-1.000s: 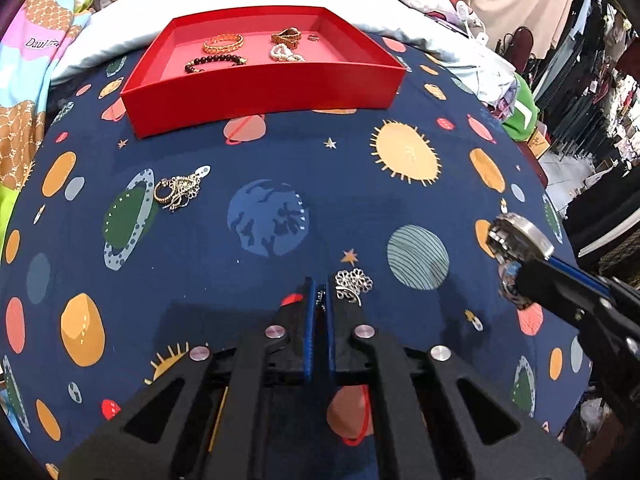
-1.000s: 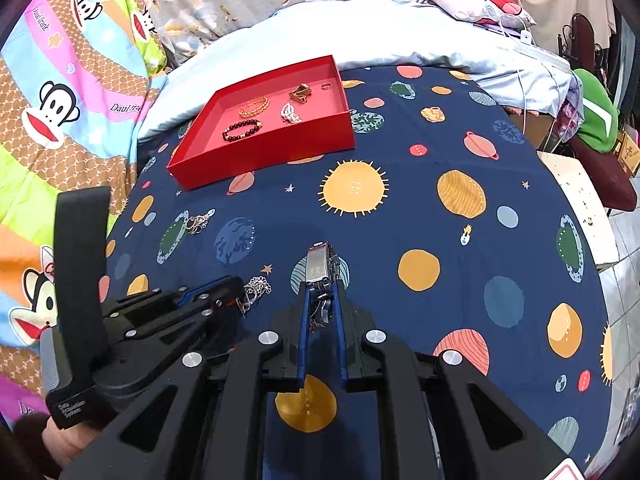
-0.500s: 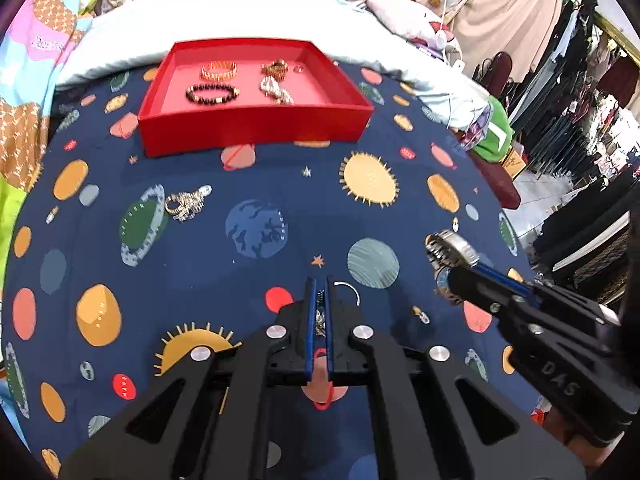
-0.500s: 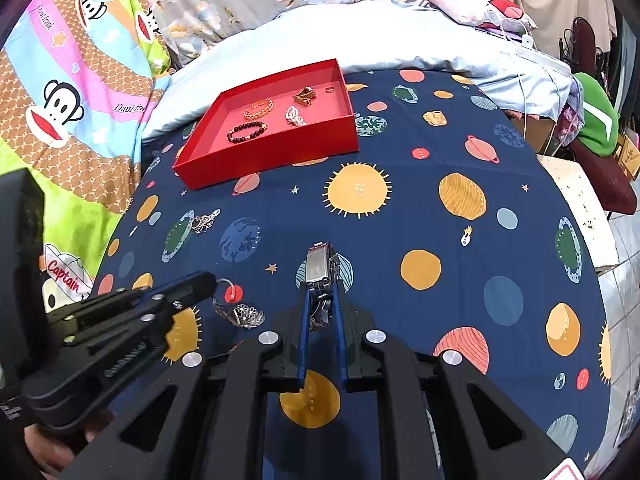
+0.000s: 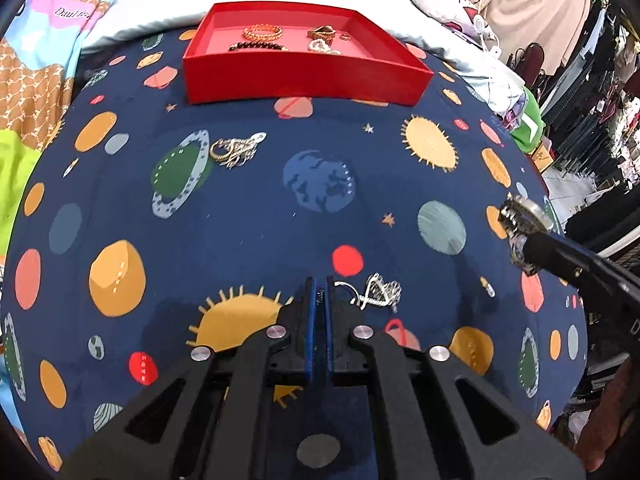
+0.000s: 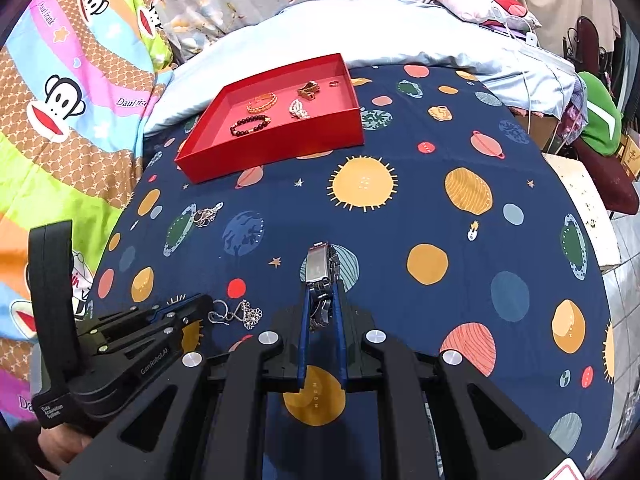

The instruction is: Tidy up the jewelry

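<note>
My left gripper (image 5: 319, 285) is shut, pinching the hook of a silver filigree earring (image 5: 378, 294) that hangs to the right of its tips just over the planet-print cloth. The right wrist view shows the same earring (image 6: 244, 314) beside the left gripper (image 6: 206, 306). My right gripper (image 6: 320, 292) is shut on a silver watch (image 6: 319, 266), whose face sticks out past the fingertips. In the left wrist view the watch (image 5: 522, 216) shows at the far right. A red tray (image 5: 304, 80) at the back holds a gold bracelet (image 5: 262, 33), a dark bead bracelet (image 5: 256, 46) and smaller pieces.
Another gold-and-silver earring (image 5: 236, 152) lies on the cloth, left of centre and in front of the red tray (image 6: 276, 152). The navy cloth (image 6: 460, 240) covers a round surface that drops off on the right. Bedding and a cartoon blanket (image 6: 60, 120) lie behind and to the left.
The silver earring, which lay on the cloth just past my left fingertips, now hangs from the shut left jaws. The left gripper has shifted sideways with it. The right gripper and watch stayed still.
</note>
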